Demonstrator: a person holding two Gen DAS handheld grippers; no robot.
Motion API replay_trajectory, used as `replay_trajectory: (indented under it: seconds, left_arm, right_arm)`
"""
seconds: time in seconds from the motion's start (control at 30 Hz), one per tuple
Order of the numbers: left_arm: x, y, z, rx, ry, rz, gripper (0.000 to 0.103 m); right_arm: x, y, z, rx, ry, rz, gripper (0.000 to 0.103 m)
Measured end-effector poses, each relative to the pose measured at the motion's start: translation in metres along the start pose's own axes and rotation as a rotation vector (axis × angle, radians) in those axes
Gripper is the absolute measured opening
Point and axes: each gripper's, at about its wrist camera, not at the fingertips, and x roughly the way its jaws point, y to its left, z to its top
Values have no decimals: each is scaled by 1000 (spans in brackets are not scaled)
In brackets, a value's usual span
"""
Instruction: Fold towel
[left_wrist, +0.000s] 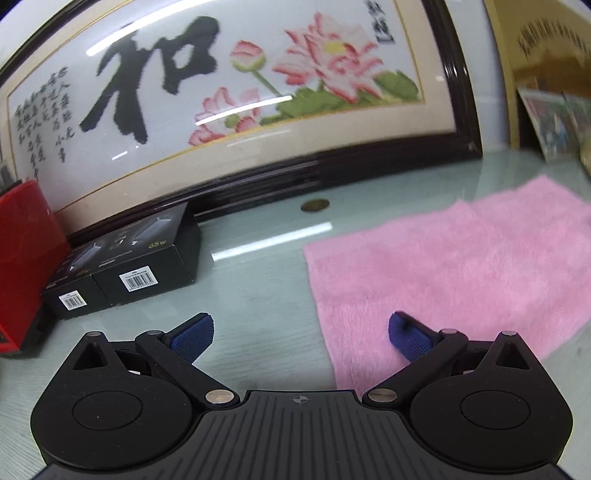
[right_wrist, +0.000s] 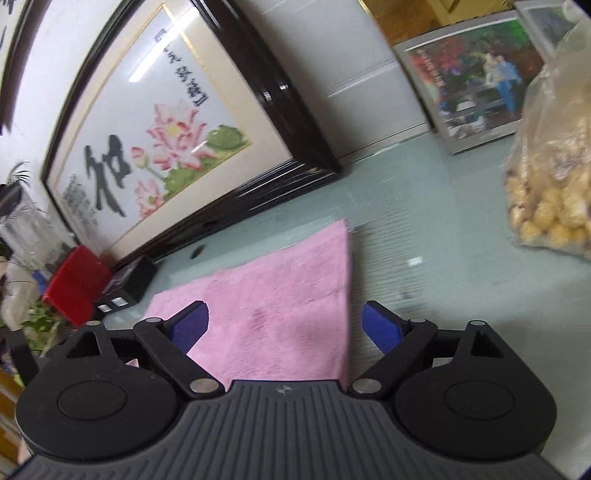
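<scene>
Both tools stand released with nothing between their pads, the left tool (left_wrist: 301, 334) over the near left edge and the right tool (right_wrist: 286, 326) over the near right edge of the pink towel (left_wrist: 461, 266) lying flat on the glass surface (left_wrist: 258, 295).

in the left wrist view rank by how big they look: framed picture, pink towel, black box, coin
1. framed picture
2. pink towel, partly cut off at the right edge
3. black box
4. coin
</scene>
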Motion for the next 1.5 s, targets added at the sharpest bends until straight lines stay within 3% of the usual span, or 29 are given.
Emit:
replay_trajectory:
  seconds: [0.2, 0.47, 0.6, 0.67, 0.73, 0.77, 0.87, 1.07, 1.27, 1.5]
  left_arm:
    - [1, 11, -2, -61, 35, -38, 103]
    - [4, 21, -6, -145, 76, -76, 103]
    - [2, 20, -6, -139, 73, -73, 103]
    - [2, 20, -6, -140, 74, -74, 103]
    - [2, 20, -6, -144, 77, -77, 103]
    - [2, 21, -6, -147, 78, -79, 103]
    - [2, 21, -6, -152, 81, -82, 103]
    - [2, 23, -7, -169, 86, -92, 103]
    - [5, 26, -10, -222, 94, -111, 103]
    - [3, 12, -9, -187, 66, -150, 103]
  right_arm:
    - [12, -2, -4, 4, 35, 14, 91]
    - [24, -14, 1, 100, 52, 163, 92]
    - [28, -14, 5, 122, 52, 160, 91]
    - [29, -10, 6, 103, 55, 123, 79]
    - [30, -5, 5, 63, 57, 46, 32]
    - [31, -4, 3, 41, 57, 2, 21]
    - [31, 0, 2, -12, 63, -47, 19]
    - [36, 35, -10, -253, 48, -203, 15]
    - [35, 50, -14, -301, 11, -271, 8]
    - [21, 64, -3, -338, -37, -318, 8]
